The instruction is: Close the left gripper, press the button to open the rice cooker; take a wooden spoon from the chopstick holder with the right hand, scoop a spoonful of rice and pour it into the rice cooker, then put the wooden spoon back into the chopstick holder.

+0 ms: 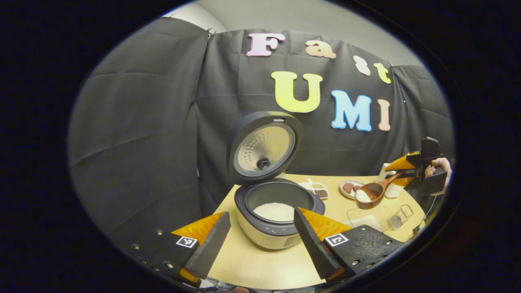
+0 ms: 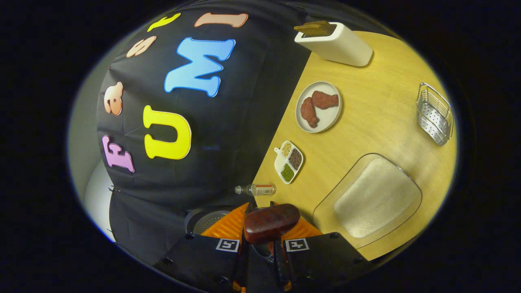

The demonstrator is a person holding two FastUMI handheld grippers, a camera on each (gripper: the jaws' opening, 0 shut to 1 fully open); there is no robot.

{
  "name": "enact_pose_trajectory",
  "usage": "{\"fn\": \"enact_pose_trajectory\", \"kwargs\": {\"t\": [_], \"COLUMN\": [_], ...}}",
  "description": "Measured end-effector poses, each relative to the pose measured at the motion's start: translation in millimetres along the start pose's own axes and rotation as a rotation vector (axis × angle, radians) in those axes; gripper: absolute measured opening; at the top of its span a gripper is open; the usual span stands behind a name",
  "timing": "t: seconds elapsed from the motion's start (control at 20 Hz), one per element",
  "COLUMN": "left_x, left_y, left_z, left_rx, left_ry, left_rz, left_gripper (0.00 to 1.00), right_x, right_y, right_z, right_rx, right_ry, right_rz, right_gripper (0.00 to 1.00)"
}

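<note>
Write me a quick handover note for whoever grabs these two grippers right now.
Left gripper: open, empty, hovering in front of the rice cooker.
Right gripper: shut on the wooden spoon, which holds rice and sits level above the table, to the cooker's right.
Done: cooker lid is up; there is rice in the pot; spoon loaded from the glass rice dish.
Left: tip this spoonful into the pot, then return the spoon to the chopstick holder.

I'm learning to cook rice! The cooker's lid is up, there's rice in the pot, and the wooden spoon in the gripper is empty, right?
Almost. The spoon isn't empty: in the left gripper view the wooden spoon, held by the right gripper, carries a heap of white rice. The rest is right: the rice cooker has its lid up and rice in the pot.
</note>
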State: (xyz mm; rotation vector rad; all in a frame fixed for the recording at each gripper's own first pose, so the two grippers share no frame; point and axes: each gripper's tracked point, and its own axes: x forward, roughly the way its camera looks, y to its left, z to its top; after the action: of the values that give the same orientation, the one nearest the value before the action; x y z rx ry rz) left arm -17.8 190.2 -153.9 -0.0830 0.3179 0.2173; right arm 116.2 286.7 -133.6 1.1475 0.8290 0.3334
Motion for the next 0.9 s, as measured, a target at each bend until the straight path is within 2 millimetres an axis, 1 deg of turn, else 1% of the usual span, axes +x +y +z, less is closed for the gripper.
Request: {"fn": "enact_pose_trajectory", "kwargs": {"t": [0.05, 0.1, 0.25, 0.3, 0.35, 0.4, 0.45, 0.5, 0.55, 0.6, 0.65, 0.7, 0.75, 0.8, 0.85, 0.9], "left_x": [0, -1, -3, -3, -1, -1, -2, -1, -3, -3, -6, -5, -4, -3, -1, 0], "left_y": [5, 9, 23, 29, 34, 39, 42, 46, 51, 56, 61, 66, 72, 76, 82, 86], "left_z": [0, 0, 1, 1, -1, -2, -5, -4, -4, -4, -7, -6, -8, -9, -11, -11], "left_rx": [-0.002, -0.005, -0.015, -0.018, -0.02, -0.024, -0.027, -0.03, -0.031, -0.031, -0.033, -0.036, -0.04, -0.044, -0.048, -0.053], "left_ry": [0.0, -0.001, 0.002, 0.003, 0.008, 0.014, 0.02, 0.021, 0.022, 0.024, 0.025, 0.027, 0.03, 0.034, 0.039, 0.042], "left_rz": [0.009, 0.018, 0.045, 0.055, 0.065, 0.077, 0.087, 0.095, 0.104, 0.115, 0.125, 0.134, 0.142, 0.151, 0.16, 0.169], "left_gripper": [0.99, 0.99, 0.99, 0.99, 0.99, 0.97, 0.97, 0.97, 0.99, 0.97, 0.97, 0.97, 0.97, 0.99, 0.97, 0.97], "right_x": [8, 16, 39, 47, 57, 67, 77, 87, 94, 101, 109, 117, 125, 132, 140, 145], "right_y": [9, 18, 39, 48, 55, 62, 68, 73, 80, 88, 94, 101, 105, 109, 112, 114], "right_z": [-5, -10, -25, -30, -36, -44, -53, -59, -65, -73, -80, -88, -95, -103, -110, -116], "right_rx": [0.0, -0.011, -0.07, -0.084, -0.095, -0.108, -0.124, -0.148, -0.173, -0.192, -0.206, -0.221, -0.243, -0.275, -0.317, -0.37], "right_ry": [0.013, 0.022, 0.048, 0.056, 0.067, 0.078, 0.091, 0.102, 0.109, 0.119, 0.127, 0.135, 0.141, 0.148, 0.151, 0.153], "right_rz": [0.012, 0.02, 0.025, 0.031, 0.038, 0.043, 0.046, 0.052, 0.057, 0.062, 0.067, 0.072, 0.075, 0.076, 0.076, 0.077], "right_gripper": [0.24, 0.27, 0.27, 0.23, 0.27, 0.27, 0.23, 0.27, 0.27, 0.23, 0.27, 0.22, 0.27, 0.26, 0.27, 0.23]}}
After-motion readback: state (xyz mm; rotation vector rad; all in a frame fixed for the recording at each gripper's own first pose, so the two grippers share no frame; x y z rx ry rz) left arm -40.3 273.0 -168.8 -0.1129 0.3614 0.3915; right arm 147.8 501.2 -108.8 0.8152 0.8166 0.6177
